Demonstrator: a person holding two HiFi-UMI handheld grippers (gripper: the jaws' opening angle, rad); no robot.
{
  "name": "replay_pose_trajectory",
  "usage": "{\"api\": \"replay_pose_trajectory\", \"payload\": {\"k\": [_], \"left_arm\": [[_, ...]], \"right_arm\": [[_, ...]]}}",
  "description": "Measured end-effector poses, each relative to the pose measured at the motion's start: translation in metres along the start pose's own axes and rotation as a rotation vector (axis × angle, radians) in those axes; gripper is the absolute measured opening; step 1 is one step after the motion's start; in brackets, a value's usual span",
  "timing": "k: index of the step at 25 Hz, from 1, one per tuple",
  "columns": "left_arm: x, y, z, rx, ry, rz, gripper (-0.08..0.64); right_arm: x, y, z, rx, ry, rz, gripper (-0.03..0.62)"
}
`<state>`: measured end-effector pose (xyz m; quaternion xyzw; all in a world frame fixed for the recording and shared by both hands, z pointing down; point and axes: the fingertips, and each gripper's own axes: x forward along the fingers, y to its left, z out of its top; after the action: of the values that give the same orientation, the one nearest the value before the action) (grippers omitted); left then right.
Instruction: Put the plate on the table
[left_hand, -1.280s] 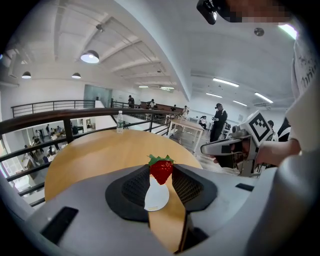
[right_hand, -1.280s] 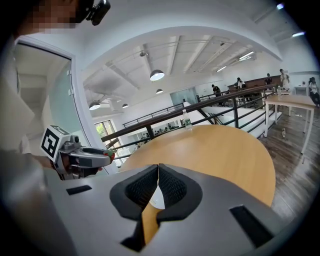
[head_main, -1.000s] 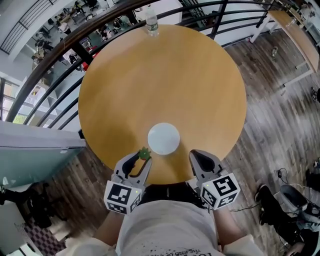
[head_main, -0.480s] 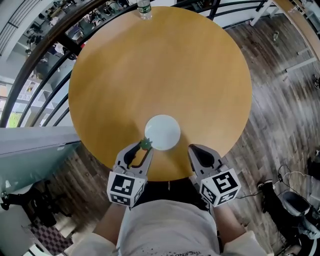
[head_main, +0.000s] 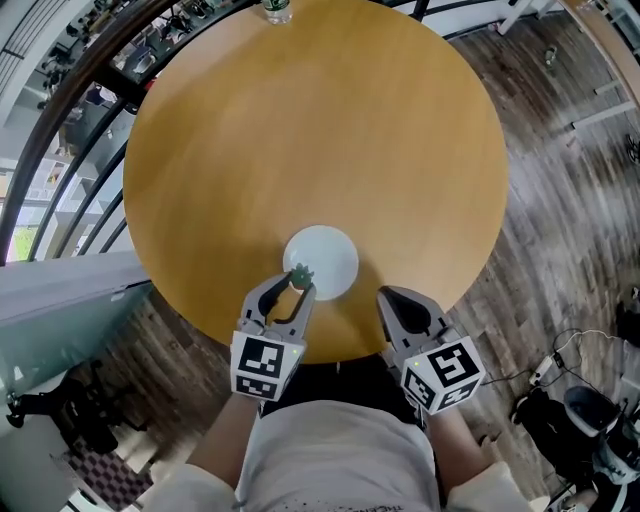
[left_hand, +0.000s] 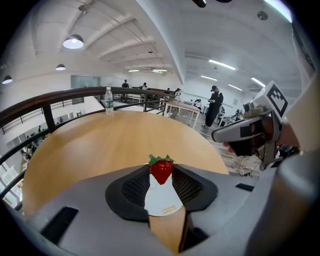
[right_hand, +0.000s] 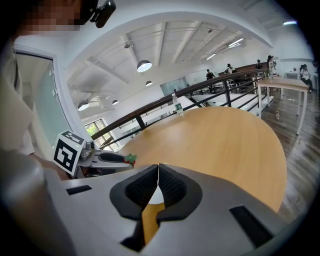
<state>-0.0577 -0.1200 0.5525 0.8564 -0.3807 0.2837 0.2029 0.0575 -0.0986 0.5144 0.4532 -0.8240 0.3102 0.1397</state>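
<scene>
Head view: strawberry seemingly over plate; bottle beyond.

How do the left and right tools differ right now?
Left tool is shut on a strawberry; right tool is shut and empty. Left tool's tip is over the plate's rim; right tool sits beside the plate. Both point down at the table.

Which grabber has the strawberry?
The left gripper. Its fingers pinch the red strawberry with the green top. The right gripper has its fingers pressed together with nothing between them.
</scene>
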Motion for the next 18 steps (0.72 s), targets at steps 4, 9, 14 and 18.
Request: {"api": "replay_pose_trajectory", "payload": {"k": [4, 9, 14, 18], "left_arm": [[0.021, 0.001, -0.003, 0.015, 0.024, -0.001, 0.153], [0.034, 0.002, -0.013, 0.044, 0.051, -0.001, 0.153], [0.047, 0.0, -0.023, 0.072, 0.082, -0.003, 0.153], [0.061, -0.004, -0.036, 0.122, 0.131, 0.008, 0.153]], "right_arm": [[0.005, -0.011, -0.003, 0.015, 0.012, -0.006, 0.026], [0.006, -0.008, -0.009, 0.029, 0.015, -0.009, 0.026], [0.005, -0.009, -0.017, 0.045, 0.022, -0.015, 0.026], [0.005, -0.015, -0.022, 0.06, 0.029, -0.019, 0.026]]}}
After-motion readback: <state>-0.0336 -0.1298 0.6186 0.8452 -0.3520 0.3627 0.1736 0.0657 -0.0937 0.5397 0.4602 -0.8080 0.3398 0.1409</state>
